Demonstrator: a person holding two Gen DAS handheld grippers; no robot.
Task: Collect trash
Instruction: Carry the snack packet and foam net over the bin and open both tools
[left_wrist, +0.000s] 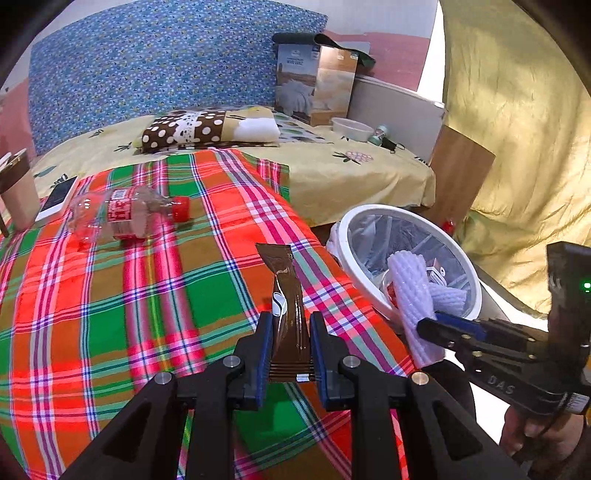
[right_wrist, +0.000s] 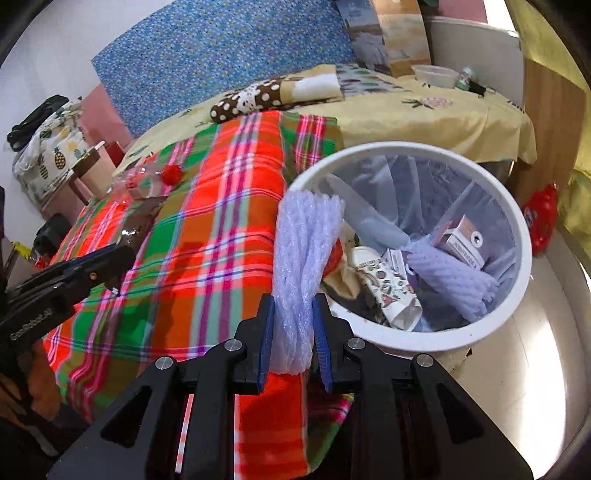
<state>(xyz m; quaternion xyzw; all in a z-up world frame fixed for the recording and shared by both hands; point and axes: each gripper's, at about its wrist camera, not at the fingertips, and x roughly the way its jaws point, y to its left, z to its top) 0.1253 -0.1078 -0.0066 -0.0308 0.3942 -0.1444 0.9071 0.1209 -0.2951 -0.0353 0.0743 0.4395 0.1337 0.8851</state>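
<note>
My left gripper (left_wrist: 290, 319) is shut on a brown snack wrapper (left_wrist: 286, 291), held upright above the plaid blanket (left_wrist: 147, 314). My right gripper (right_wrist: 293, 301) is shut on a white foam net sleeve (right_wrist: 303, 251), right at the near-left rim of the white trash bin (right_wrist: 524, 266). That gripper (left_wrist: 428, 326) with its foam sleeve (left_wrist: 410, 295) also shows in the left wrist view, beside the bin (left_wrist: 347, 254). The bin holds a second foam net (right_wrist: 454, 273), a small carton (right_wrist: 461, 240) and a paper cup (right_wrist: 388, 288). An empty clear bottle (left_wrist: 122, 214) with a red cap lies on the blanket.
A phone (left_wrist: 59, 199) and a brown-and-white cup (left_wrist: 18, 192) sit at the blanket's left edge. Behind are a yellow bedsheet (left_wrist: 332, 173), a dotted pillow (left_wrist: 192, 127), a cardboard box (left_wrist: 314, 85) and a plastic bowl (left_wrist: 351, 129). A yellow curtain (left_wrist: 517, 129) hangs at right.
</note>
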